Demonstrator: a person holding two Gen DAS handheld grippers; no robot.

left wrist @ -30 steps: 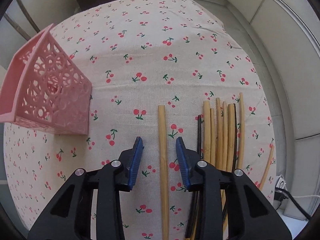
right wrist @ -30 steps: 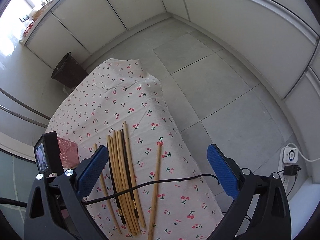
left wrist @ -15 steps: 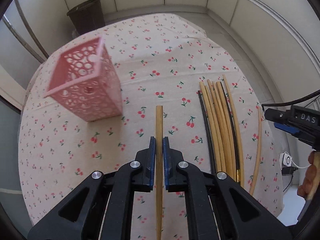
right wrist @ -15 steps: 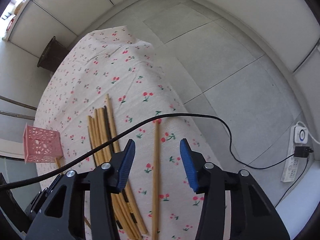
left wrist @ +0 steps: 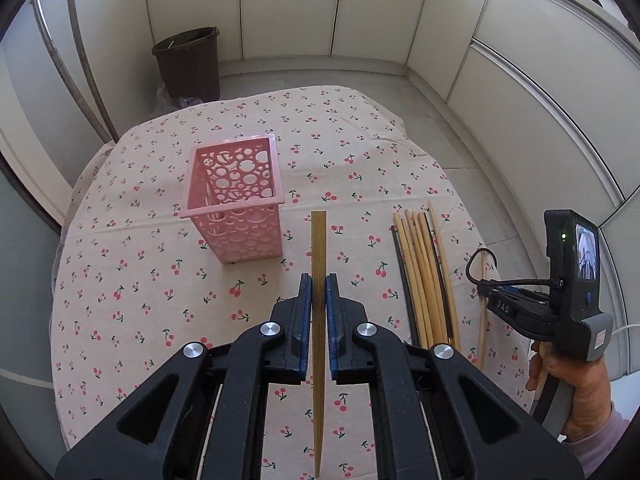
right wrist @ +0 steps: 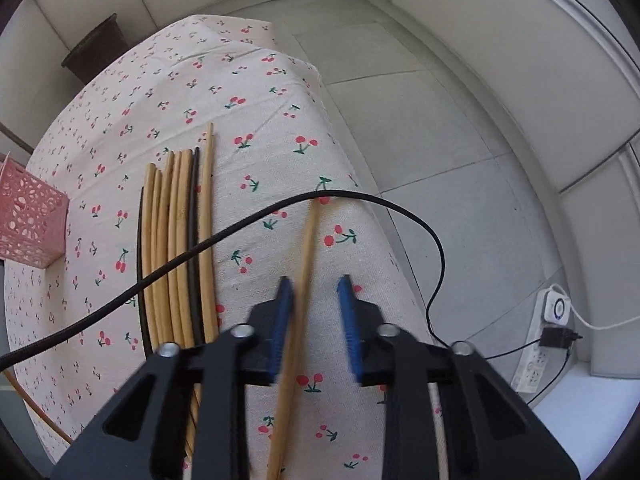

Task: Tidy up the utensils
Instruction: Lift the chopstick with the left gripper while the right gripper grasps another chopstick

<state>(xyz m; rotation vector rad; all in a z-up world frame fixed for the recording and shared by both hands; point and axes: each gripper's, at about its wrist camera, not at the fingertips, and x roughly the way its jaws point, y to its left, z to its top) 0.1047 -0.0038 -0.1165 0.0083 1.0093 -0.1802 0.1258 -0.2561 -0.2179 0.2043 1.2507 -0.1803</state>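
Observation:
My left gripper [left wrist: 319, 285] is shut on a wooden chopstick [left wrist: 318, 240] and holds it above the cherry-print tablecloth [left wrist: 140, 280]. A pink perforated holder [left wrist: 234, 200] stands upright to the left of it. A row of several wooden and black chopsticks [left wrist: 424, 276] lies to the right; it also shows in the right wrist view [right wrist: 176, 240]. My right gripper [right wrist: 314, 286] is open, its jaws on either side of a single wooden chopstick [right wrist: 304, 264] lying near the table's right edge.
A black cable [right wrist: 240, 224] runs across the right wrist view above the table. A dark bin [left wrist: 188, 64] stands on the floor behind the table. A power strip [right wrist: 548, 332] lies on the floor at the right. The table edge drops off close to the single chopstick.
My left gripper closed on the chopstick and lifted it away from the cloth. My right gripper came down over the single chopstick and its jaws narrowed around it.

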